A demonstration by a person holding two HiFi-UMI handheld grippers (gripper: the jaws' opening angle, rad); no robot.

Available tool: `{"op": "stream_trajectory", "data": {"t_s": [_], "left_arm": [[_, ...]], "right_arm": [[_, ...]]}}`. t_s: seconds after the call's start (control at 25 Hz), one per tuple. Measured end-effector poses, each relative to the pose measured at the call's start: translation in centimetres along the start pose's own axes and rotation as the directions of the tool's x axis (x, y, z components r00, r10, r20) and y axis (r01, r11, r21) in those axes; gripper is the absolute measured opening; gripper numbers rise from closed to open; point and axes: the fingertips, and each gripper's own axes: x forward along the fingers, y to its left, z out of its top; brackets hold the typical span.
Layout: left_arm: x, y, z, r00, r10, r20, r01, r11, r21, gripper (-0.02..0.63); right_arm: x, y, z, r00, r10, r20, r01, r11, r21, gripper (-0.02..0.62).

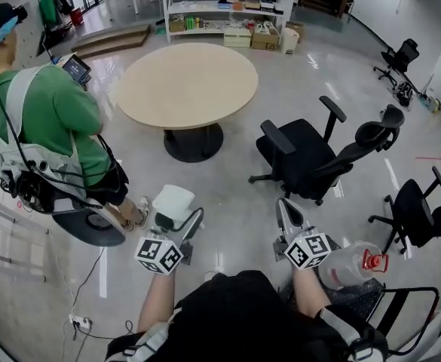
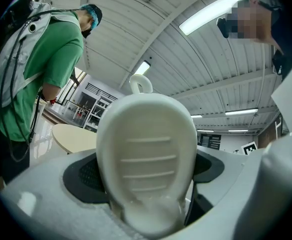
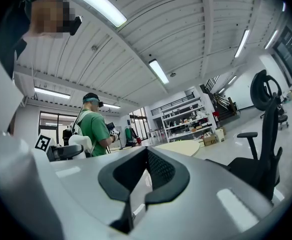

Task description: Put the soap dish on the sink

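A white oval soap dish (image 1: 173, 202) with ribbed grooves is clamped between the jaws of my left gripper (image 1: 176, 219), held out level over the floor. In the left gripper view the soap dish (image 2: 146, 154) stands on edge and fills the middle, its grooved face toward the camera, with the grey jaws on either side of it. My right gripper (image 1: 284, 211) is held out beside it, to the right, with its jaws together and nothing in them; its black pads meet in the right gripper view (image 3: 136, 184). No sink shows in any view.
A person in a green shirt (image 1: 47, 127) stands at the left holding a device. A round beige table (image 1: 186, 81) is ahead, with black office chairs (image 1: 303, 153) to the right and shelves (image 1: 228, 6) at the back. A clear water jug (image 1: 352, 266) sits near my right arm.
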Motion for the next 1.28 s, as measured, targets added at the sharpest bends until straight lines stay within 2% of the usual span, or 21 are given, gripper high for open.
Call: {"op": "stream_trajectory", "data": {"t_s": [0.24,0.56,0.84,1.28], "left_arm": [[0.3,3.5,0.1,0.999,0.041,-0.019,-0.041,0.999,-0.006,0.476],[4.5,7.1,1.4,0.997,0.076,-0.010,-0.076,0.997,0.002,0.476],[10.1,7.8,2.1,0.995,0.099,0.012,-0.099,0.994,0.036,0.476],[19.3,9.6,1.7,0.991,0.129,0.029,-0.130,0.990,0.046,0.476]], "right_arm": [[4.1,0.9,-0.9,0.999,0.032,-0.030,-0.032,0.999,0.010,0.006],[10.8,-1.8,-0.6,0.998,0.051,-0.027,-0.050,0.998,0.039,0.006],[16.1,-6.2,0.6,0.995,0.098,-0.001,-0.098,0.994,0.042,0.006],[22.0,-14.0,2.0,0.994,0.110,0.008,-0.110,0.993,0.051,0.006]]}}
